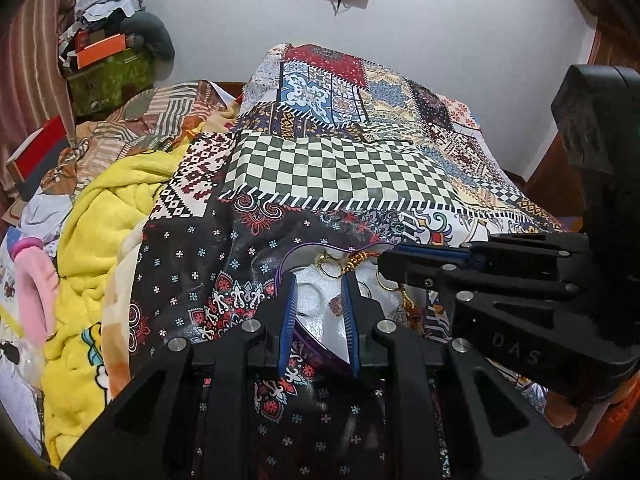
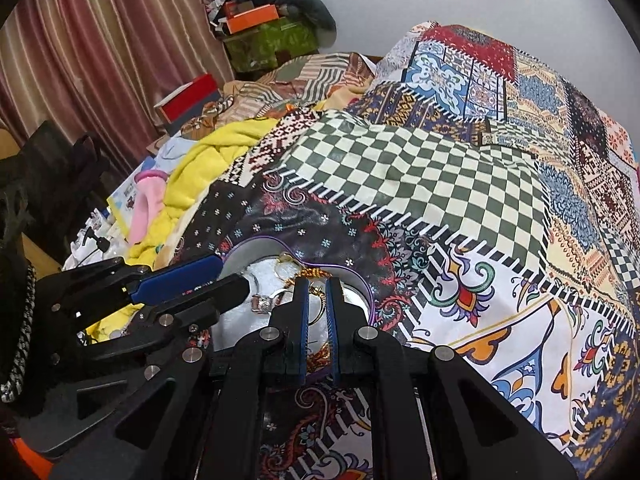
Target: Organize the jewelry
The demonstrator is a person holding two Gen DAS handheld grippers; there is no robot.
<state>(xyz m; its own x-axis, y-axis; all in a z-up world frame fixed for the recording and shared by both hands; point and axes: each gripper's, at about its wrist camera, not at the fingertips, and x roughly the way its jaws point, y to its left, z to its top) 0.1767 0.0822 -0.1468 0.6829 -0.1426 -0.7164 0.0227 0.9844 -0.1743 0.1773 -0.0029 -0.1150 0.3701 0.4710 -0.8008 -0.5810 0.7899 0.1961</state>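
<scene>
A heart-shaped jewelry box [image 1: 320, 354] [image 2: 260, 238] with a purple rim and white glittery lining lies open on the patterned bedspread [image 1: 332, 168]. Inside it are gold hoops [image 1: 330, 266], a gold beaded piece [image 2: 310, 272] and a silver ring [image 2: 264, 302]. My left gripper [image 1: 318, 280] [image 2: 232, 276] is open and straddles the box's left rim, one finger inside and one outside. From the right, my right gripper [image 2: 317, 286] [image 1: 382, 262] reaches into the box. Its fingers stand close together on a gold earring [image 2: 319, 300] [image 1: 386, 282] that hangs under the tips.
A yellow blanket [image 1: 100, 240] and a pink cloth [image 1: 36, 280] are heaped to the left of the box. Boxes and clothes pile up in the far left corner [image 1: 108, 60] by a curtain [image 2: 80, 60]. The checkered patch of bedspread [image 2: 420, 168] lies beyond the box.
</scene>
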